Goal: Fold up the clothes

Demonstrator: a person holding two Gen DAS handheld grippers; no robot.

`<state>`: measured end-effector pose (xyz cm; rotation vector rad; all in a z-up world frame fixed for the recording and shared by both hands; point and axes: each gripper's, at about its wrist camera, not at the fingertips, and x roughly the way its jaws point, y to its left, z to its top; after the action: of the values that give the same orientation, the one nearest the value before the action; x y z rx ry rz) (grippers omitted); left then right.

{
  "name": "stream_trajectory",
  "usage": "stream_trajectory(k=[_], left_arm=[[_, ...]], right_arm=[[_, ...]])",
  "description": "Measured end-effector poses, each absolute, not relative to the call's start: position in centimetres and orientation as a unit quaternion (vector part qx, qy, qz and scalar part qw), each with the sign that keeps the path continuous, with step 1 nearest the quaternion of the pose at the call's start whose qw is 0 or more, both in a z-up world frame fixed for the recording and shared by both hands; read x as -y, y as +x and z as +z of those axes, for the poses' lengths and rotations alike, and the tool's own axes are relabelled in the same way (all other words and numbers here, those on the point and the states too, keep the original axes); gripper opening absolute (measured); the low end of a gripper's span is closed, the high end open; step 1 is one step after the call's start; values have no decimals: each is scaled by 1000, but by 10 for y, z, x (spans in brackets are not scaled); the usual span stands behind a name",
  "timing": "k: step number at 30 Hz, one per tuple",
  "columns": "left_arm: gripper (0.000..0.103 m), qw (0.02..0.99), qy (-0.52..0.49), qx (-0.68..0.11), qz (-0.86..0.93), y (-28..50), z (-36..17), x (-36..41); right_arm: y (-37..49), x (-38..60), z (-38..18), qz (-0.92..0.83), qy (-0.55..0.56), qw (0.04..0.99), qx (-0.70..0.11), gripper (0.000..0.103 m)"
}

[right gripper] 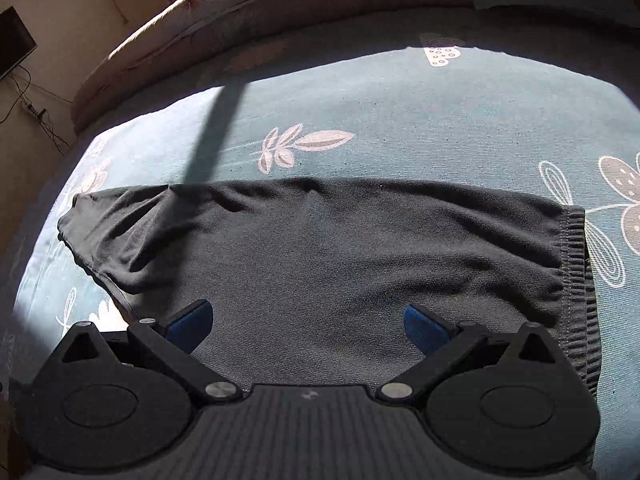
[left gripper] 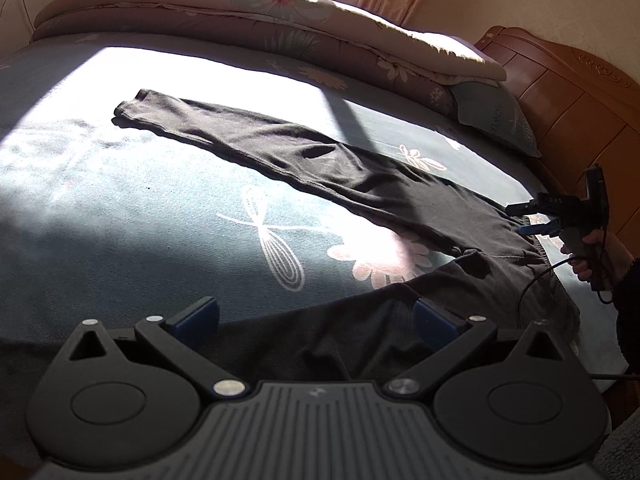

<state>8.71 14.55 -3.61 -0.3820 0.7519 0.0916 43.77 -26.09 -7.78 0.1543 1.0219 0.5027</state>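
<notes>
- Trousers lie spread on the bed, far leg flat, near leg toward the bed's near edge; no fold made yet.
- Left gripper gapes wide, empty, above the near leg.
- Right gripper gapes wide, empty, over the waistband end.

Trousers: plain black, no print; ribbed black waistband right of the right gripper.
Sheet under and ahead of both grippers: teal, with white-outline dragonflies, pale pink flowers and leaves.
Quilt beyond it: beige-brown, pale floral print.
Headboard, far right of the left gripper: orange-brown wood.
Grippers: black bodies, blue pads.
</notes>
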Motion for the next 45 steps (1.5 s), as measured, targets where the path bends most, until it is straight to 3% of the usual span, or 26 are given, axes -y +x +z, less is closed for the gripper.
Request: stream_trajectory(k=[10, 15, 24, 31, 37, 45], left_arm=[[102, 901, -154, -405, 21, 116, -39, -104], [102, 901, -139, -410, -15, 130, -36, -78], [102, 903, -112, -406, -79, 135, -34, -41], [102, 899, -94, -412, -117, 153, -69, -25], [102, 879, -123, -445, -116, 160, -106, -29], [102, 885, -147, -419, -139, 149, -111, -41]], right_arm=[[498, 308, -118, 188, 157, 854, -458, 103], [509, 311, -106, 162, 128, 871, -445, 103], [377, 296, -54, 270, 17, 861, -430, 103], [280, 278, -102, 241, -19, 856, -457, 103], [254, 273, -131, 189, -14, 875, -445, 103], [246, 270, -137, 167, -13, 895, -413, 103]])
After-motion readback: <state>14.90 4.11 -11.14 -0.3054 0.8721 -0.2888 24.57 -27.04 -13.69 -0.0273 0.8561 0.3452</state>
